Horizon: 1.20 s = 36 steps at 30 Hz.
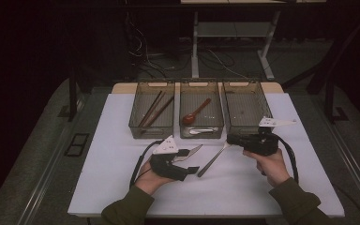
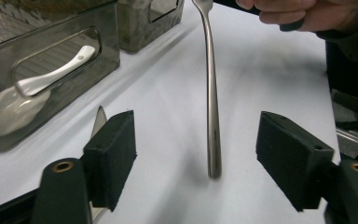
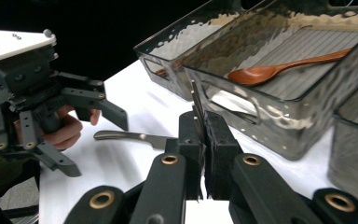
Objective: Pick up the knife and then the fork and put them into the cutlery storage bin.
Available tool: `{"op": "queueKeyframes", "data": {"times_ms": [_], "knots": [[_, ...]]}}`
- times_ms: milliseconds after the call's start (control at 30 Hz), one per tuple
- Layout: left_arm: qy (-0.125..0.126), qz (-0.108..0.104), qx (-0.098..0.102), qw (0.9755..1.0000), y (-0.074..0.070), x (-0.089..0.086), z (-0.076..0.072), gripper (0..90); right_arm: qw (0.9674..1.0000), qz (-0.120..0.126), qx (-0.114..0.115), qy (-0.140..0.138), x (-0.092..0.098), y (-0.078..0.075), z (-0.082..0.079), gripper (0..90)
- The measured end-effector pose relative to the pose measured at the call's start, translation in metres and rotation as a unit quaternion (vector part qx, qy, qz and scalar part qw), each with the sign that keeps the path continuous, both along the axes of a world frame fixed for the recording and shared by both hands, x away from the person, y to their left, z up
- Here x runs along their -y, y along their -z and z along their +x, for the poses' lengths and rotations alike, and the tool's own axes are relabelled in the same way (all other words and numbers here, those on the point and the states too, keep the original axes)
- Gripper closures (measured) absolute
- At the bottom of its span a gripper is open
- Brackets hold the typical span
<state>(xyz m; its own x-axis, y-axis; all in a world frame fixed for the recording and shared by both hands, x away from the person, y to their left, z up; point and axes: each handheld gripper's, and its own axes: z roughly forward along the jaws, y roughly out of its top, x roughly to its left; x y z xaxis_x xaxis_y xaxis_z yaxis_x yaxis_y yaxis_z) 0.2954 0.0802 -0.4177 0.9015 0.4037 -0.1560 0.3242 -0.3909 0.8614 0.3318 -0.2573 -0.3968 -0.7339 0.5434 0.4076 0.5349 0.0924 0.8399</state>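
Our right gripper has its two black pads clenched on the head end of a metal fork; in the right gripper view the tines stick up just above the pinched pads. The fork slants from that grip down toward us, and its handle tip rests on the white tabletop.

Our left gripper is released: its pads stand wide apart, and in the left gripper view the fork's handle end lies between them, touching neither. A table knife lies flat on the white surface just beside the left gripper, its blade tip peeking from behind one pad in that view.

Beyond the grippers, three smoky transparent bins stand in a row at the far edge of the table. The left bin holds dark chopsticks. The middle bin holds a reddish wooden spoon and a white ceramic soup spoon. The right bin stands near the right gripper.

We see both forearms in olive sleeves entering from the near edge. The table stands on a grey floor; behind it the room is dark, with loose cables and the pale metal legs of another desk.
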Motion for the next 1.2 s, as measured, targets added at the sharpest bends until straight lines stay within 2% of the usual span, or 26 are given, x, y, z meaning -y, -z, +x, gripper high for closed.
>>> {"op": "queueKeyframes", "data": {"times_ms": [167,433,600,767,800,1000,1200], "knots": [[-0.014,0.007,0.003,0.9999,0.003,-0.015,-0.007,17.4,0.9999,-0.002,0.002,0.012,0.009,-0.002,0.002,85.9],[-0.050,0.011,0.011,0.9986,0.008,-0.049,-0.016,11.0,0.9991,-0.014,0.006,0.039,0.027,-0.007,0.007,85.9],[-0.060,0.015,0.003,0.9981,0.014,-0.068,-0.022,6.4,0.9984,-0.022,0.005,0.053,0.037,-0.012,0.011,85.9],[-0.056,0.029,-0.003,0.9980,0.020,-0.074,-0.025,1.1,0.9974,-0.030,0.004,0.065,0.045,-0.020,0.017,86.0],[-0.057,0.025,-0.006,0.9980,0.021,-0.075,-0.025,0.0,0.9974,-0.029,0.005,0.066,0.047,-0.022,0.018,86.0],[-0.069,0.038,-0.005,0.9969,0.024,-0.079,-0.025,0.0,0.9961,-0.029,0.010,0.083,0.058,-0.038,0.026,86.0],[-0.064,0.043,-0.009,0.9970,0.026,-0.077,-0.026,0.0,0.9945,-0.025,0.016,0.101,0.070,-0.058,0.038,86.0]]}}
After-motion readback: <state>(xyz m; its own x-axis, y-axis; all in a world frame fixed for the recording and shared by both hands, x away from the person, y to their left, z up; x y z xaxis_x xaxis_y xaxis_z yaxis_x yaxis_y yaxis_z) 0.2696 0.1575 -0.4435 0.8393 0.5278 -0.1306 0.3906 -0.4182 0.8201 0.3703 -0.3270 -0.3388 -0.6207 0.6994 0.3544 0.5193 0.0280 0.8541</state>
